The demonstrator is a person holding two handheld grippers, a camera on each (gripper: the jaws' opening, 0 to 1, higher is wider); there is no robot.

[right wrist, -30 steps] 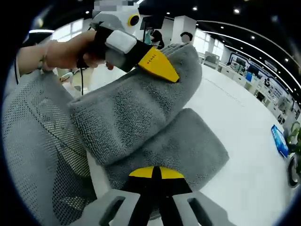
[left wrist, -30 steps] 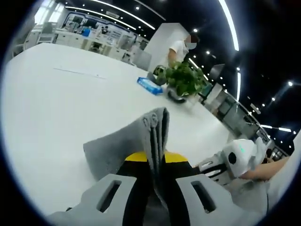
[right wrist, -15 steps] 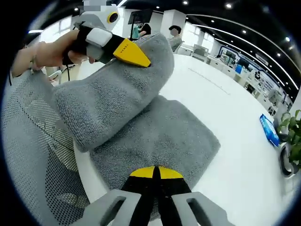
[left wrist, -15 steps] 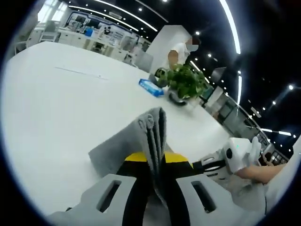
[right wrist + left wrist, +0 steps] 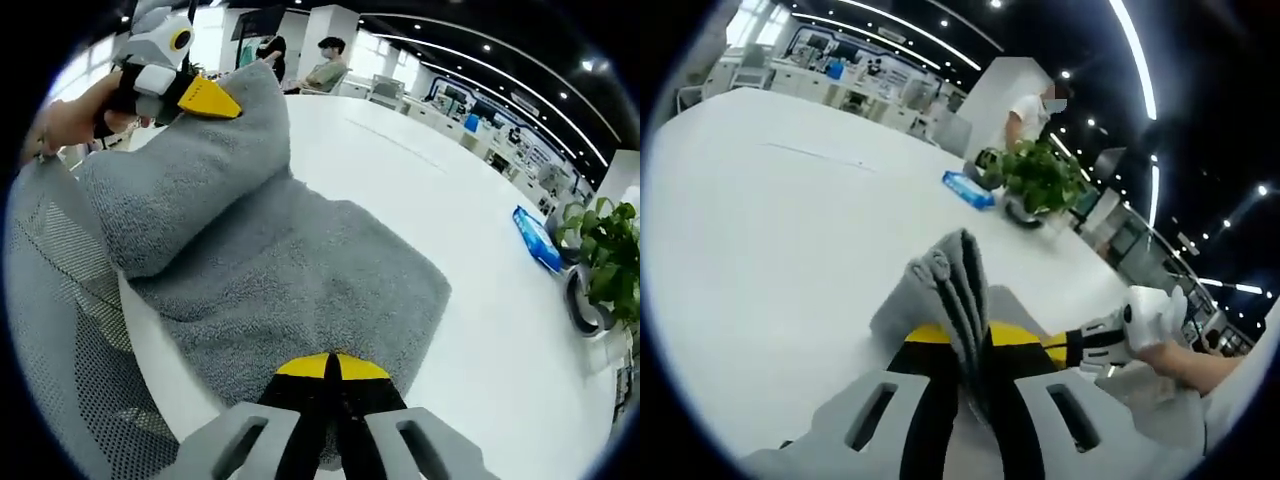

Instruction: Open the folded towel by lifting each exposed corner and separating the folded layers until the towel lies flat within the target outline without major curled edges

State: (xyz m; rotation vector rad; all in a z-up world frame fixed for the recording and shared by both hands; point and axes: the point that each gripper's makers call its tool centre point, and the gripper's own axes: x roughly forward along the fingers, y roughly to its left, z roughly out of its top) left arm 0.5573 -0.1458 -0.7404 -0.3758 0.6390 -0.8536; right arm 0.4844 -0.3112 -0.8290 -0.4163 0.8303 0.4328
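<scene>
1. Right tongs point(image 5: 330, 362) tips are pressed together on the near towel point(image 5: 290, 290) edge; the edge itself is hidden under them.
2. Grey towel on the white desk point(image 5: 420, 190), one layer lifted at 10 o'clock.
3. Left tongs point(image 5: 205, 97) clamp that raised corner; a hand point(image 5: 70, 115) holds them.

Rig appearance, both handheld units
Left gripper point(image 5: 975, 345) & right gripper point(image 5: 333, 368): light grey moulded bodies w/ slotted cut-outs, black jaws, yellow wedge tips; left unit's white housing has yellow ring.
</scene>
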